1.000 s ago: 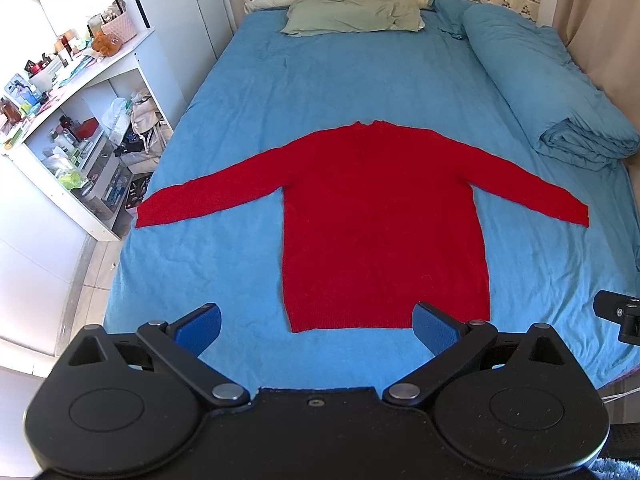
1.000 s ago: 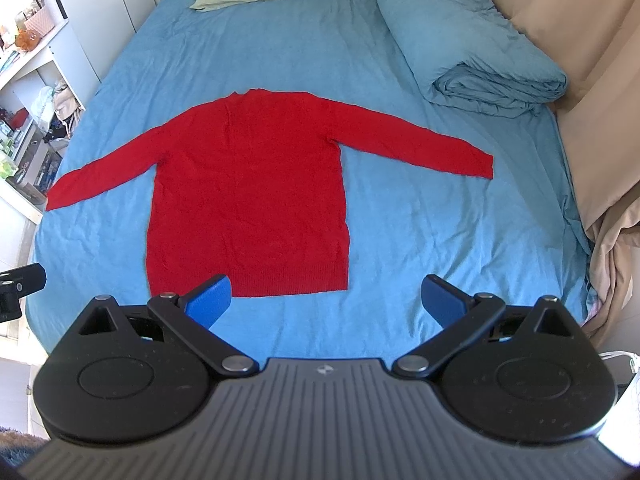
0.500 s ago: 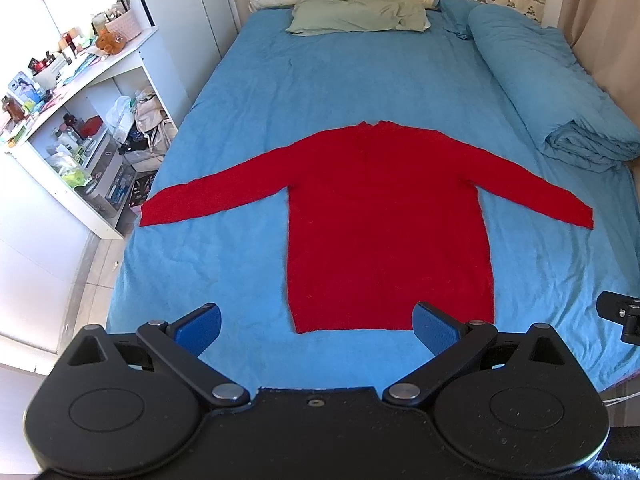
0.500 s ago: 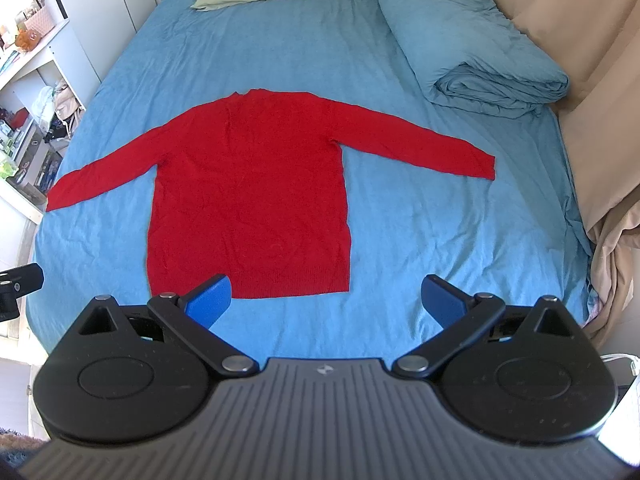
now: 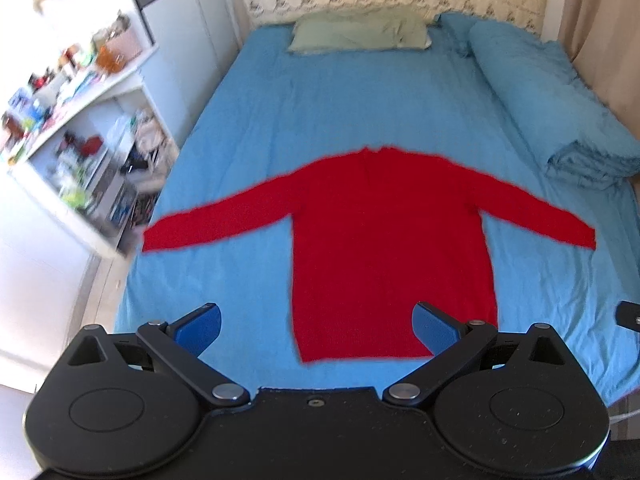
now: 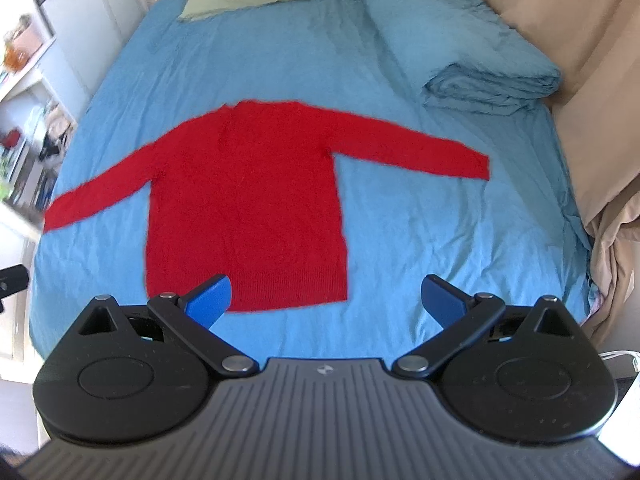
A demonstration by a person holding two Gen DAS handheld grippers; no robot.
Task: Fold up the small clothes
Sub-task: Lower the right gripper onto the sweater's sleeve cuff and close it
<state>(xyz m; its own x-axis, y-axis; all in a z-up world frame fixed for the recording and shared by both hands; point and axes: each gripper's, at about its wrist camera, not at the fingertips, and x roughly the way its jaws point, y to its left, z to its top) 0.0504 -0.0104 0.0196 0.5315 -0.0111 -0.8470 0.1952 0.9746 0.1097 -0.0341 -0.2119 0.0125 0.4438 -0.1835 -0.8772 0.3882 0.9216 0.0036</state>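
Note:
A red long-sleeved sweater (image 5: 388, 240) lies flat on the blue bed sheet (image 5: 320, 112), both sleeves spread out sideways, hem toward me. It also shows in the right wrist view (image 6: 248, 200). My left gripper (image 5: 318, 326) is open and empty, held above the foot of the bed near the hem's left part. My right gripper (image 6: 326, 298) is open and empty, above the hem's right corner.
A folded blue duvet (image 5: 560, 112) lies along the bed's right side and a green pillow (image 5: 360, 34) at the head. White shelves full of clutter (image 5: 80, 128) stand left of the bed. A beige curtain (image 6: 580, 80) hangs on the right.
Both grippers have moved forward and tilted a little; the sweater sits slightly lower and closer in both views. Jaws stay open. The sweater itself has not moved.

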